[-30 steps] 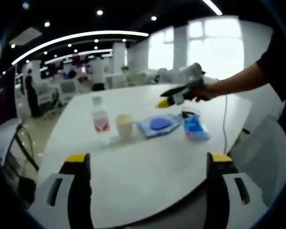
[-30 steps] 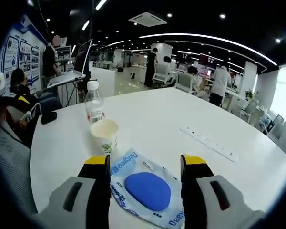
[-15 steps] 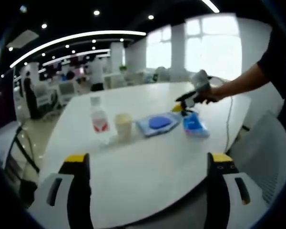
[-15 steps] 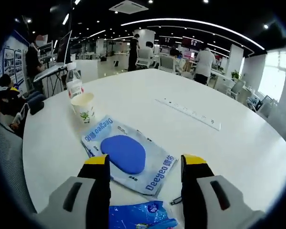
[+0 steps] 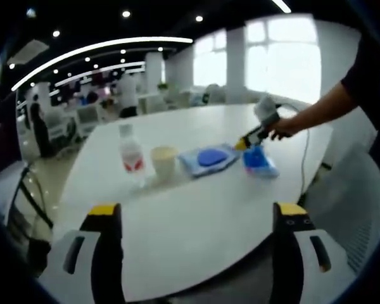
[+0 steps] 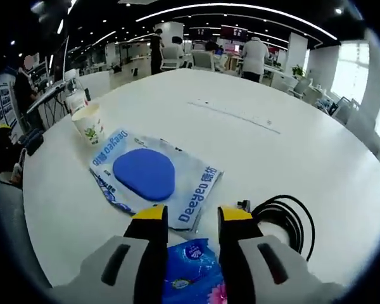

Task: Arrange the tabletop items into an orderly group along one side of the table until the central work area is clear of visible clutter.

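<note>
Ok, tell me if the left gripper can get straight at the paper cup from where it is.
Probably yes. The left gripper is open, and only bare table lies between it and the paper cup. The water bottle stands close beside the cup and could get bumped.

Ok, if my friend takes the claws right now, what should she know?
Left claw: open, empty, hovering near the white round table edge.
Right claw: jaws narrowed over the blue plastic packet; I cannot tell if it grips.
Clear water bottle, paper cup and blue-oval Deeyeo pouch stand in a row; coiled black cable beside the packet.
Left: tidying all of it to one side.
</note>
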The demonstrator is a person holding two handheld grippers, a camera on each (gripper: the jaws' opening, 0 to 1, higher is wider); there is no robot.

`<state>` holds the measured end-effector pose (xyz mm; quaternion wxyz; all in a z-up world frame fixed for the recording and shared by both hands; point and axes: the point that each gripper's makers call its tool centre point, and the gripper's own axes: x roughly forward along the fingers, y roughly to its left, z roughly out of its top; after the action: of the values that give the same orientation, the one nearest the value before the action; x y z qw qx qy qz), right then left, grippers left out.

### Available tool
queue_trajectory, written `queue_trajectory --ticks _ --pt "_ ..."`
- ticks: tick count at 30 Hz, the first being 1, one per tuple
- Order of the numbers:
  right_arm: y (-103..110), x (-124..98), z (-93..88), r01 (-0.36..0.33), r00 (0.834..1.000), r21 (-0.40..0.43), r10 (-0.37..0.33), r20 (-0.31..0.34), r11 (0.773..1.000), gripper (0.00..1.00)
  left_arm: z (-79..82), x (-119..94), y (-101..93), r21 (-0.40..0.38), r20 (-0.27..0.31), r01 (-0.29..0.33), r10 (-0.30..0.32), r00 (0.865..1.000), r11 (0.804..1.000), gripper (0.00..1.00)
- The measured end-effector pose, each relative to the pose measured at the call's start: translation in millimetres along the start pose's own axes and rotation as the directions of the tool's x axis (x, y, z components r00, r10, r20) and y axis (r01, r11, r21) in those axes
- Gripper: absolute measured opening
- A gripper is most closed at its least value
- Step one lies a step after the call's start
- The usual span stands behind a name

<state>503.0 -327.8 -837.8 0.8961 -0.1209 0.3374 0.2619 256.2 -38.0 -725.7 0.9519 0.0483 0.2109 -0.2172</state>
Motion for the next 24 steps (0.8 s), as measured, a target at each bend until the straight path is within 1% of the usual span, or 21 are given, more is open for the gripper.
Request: queue_trajectory --ticks 3,7,8,11,13,14,21,24 --pt "-1 3 -1.5 0.005 1.000 0.039 -0.005 -0.015 0.999 0.22 -0.9 0 0.2 0.003 -0.005 -0.001 0.001 1.000 1.000 0.95" --pt "-2 8 -7.7 0.023 0.998 0.066 -0.019 -0.056 0.998 0.20 -1.7 0 0.4 0.004 -0.009 -0.002 0.002 1.000 1.000 0.94" --pt "-2 8 -7.9 0.024 0.998 0.074 -0.020 -0.057 0.997 0.19 -1.8 0 0.5 0.004 -0.010 -0.003 0.003 1.000 1.000 0.94" --pt "-3 10 -12.4 0.031 0.997 0.090 -0.024 -0.078 0.995 0.13 -2.3 0 0.5 0.006 -0.013 -0.003 0.003 1.000 1.000 0.93" --pt "0 8 -14.4 0.034 0.996 0.101 -0.025 -0.091 0.994 0.09 -2.1 0 0.4 0.007 -0.013 -0.004 0.004 1.000 1.000 0.93" --pt "0 8 -15.3 0.034 0.995 0.106 -0.024 -0.095 0.994 0.09 -2.2 0 0.4 0.007 -0.014 -0.004 0.005 1.000 1.000 0.93" --pt "7 2 -16.9 0.018 0.996 0.113 -0.008 -0.087 0.993 0.06 -2.6 0 -0.3 0.011 -0.017 -0.003 0.003 1.000 1.000 0.92" --pt "9 0 -16.3 0.016 0.997 0.095 -0.008 -0.082 0.995 0.06 -2.7 0 -0.7 0.012 -0.016 -0.002 0.002 1.000 1.000 0.92"
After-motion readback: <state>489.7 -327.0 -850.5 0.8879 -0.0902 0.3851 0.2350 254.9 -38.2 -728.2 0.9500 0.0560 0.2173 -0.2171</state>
